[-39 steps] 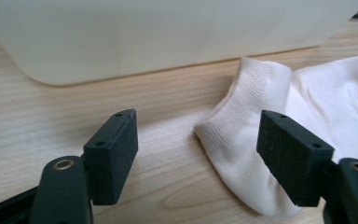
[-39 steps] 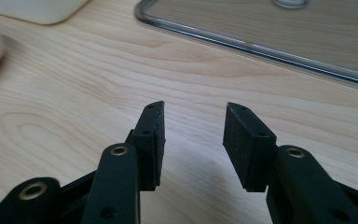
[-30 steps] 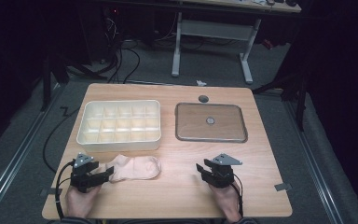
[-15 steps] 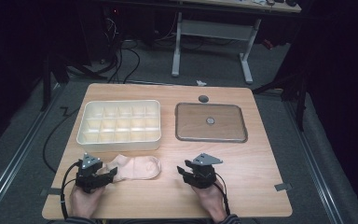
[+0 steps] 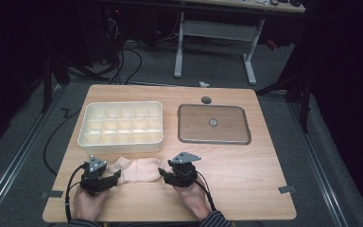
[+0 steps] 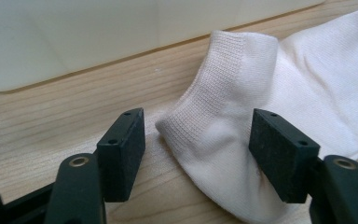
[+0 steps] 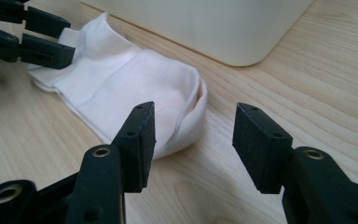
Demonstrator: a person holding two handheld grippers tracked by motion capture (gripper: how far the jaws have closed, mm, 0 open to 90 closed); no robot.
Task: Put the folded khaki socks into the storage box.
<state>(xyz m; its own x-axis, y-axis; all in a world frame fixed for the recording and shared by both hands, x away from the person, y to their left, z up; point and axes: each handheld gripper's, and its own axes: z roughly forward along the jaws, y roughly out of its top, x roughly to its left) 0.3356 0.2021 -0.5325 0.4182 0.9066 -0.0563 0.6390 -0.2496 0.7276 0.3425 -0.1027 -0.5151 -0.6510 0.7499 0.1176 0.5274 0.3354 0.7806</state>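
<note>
Down at the near edge of the light wooden bench (image 5: pixel 246 189), a pale cream ankle sock of soft knit fabric (image 5: pixel 139 169) lies flat between the two tools, just in front of a cream plastic organiser tray with a grid of small compartments (image 5: pixel 121 124).

In the left gripper view the left gripper (image 6: pixel 196 149) has its jaws spread, and they have just been closing a little. The ribbed cuff end of the sock (image 6: pixel 223 126) sits between them: the right-hand jaw is against the fabric or nearly so, while the left-hand jaw stands clear, with bare wood between it and the cuff. The pads do not pinch the cloth.

The right gripper (image 7: pixel 193 140) also has its jaws spread, and they have just been opening. In the right gripper view the rounded toe end of the sock (image 7: pixel 135 88) lies ahead of the left-hand jaw and partly behind it; ahead of the right-hand jaw is bare bench. Nothing is gripped.

Beyond these jaws the tray's rounded corner (image 7: pixel 242 32) rises just behind the sock. Farther right on the bench, well away from both pairs of jaws, lies a flat dark grey rectangular lid with a small round knob (image 5: pixel 214 124).
</note>
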